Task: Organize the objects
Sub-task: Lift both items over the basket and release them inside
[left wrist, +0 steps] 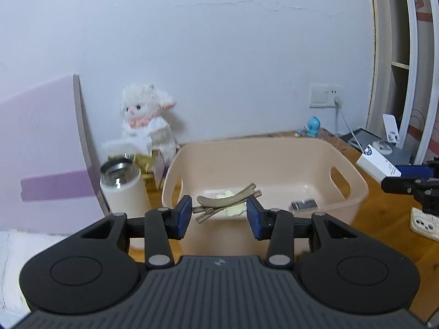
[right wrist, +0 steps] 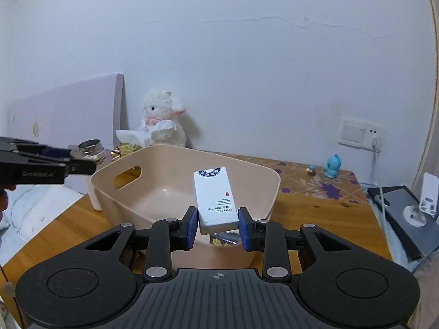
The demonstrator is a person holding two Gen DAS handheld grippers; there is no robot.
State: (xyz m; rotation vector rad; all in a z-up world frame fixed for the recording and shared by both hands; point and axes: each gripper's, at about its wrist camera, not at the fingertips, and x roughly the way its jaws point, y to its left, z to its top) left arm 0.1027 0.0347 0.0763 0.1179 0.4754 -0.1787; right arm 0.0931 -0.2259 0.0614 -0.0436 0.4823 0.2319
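Note:
A beige plastic basket (left wrist: pixel 354 189) stands on the wooden table; it also shows in the right wrist view (right wrist: pixel 153 159). My left gripper (left wrist: pixel 218 213) is open above the basket's near rim. A tan hair clip (left wrist: pixel 227 201) with a pale yellow flower (left wrist: pixel 236 210) hangs between the pads, touching neither. A small dark packet (left wrist: pixel 303 205) lies on the basket floor. My right gripper (right wrist: pixel 218 226) is shut on a white hotel-supplies box (right wrist: pixel 215 198), held over the basket's near edge. The box also shows in the left wrist view (left wrist: pixel 377 164).
A white plush lamb (left wrist: pixel 148 120) and an open white thermos (left wrist: pixel 123 189) stand left of the basket. A blue toy figure (right wrist: pixel 332 166) and a wall socket (right wrist: pixel 360 133) are at the back right. A power strip (left wrist: pixel 424 223) and a dark tablet (right wrist: pixel 403 213) lie right.

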